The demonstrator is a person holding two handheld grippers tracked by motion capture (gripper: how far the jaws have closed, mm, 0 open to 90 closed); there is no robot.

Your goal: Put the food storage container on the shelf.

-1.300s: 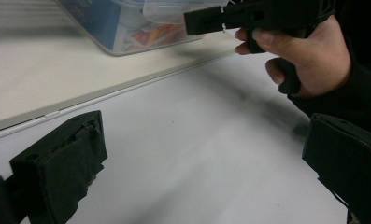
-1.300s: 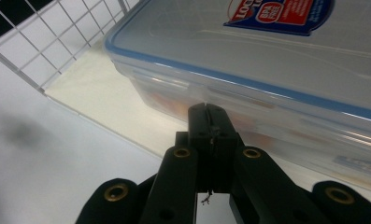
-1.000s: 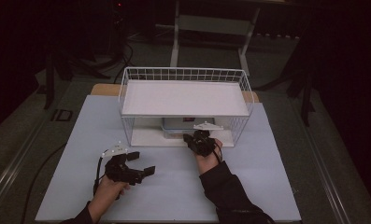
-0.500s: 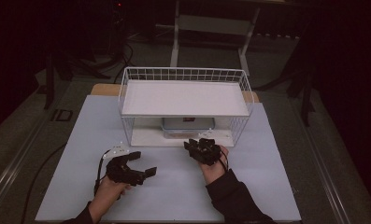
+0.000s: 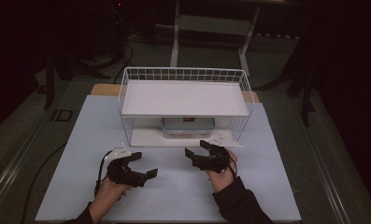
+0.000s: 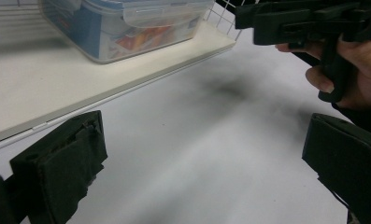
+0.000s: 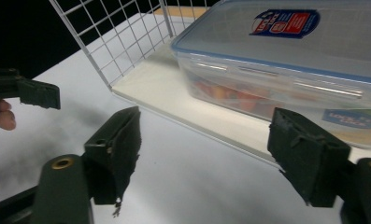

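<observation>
High view: your right gripper sits with jaws spread wide and nothing between them; they have just been opening. Just beyond it, on the lower shelf of the white wire rack, lies the clear plastic box with blue-rimmed lid, half hidden under the upper shelf. Your left gripper is also wide and holds nothing.

Left gripper view: box up and left of the jaws, top cut off, reddish contents blurred.

Right gripper view: box straight ahead, red-blue label on the lid, right end cut off.
</observation>
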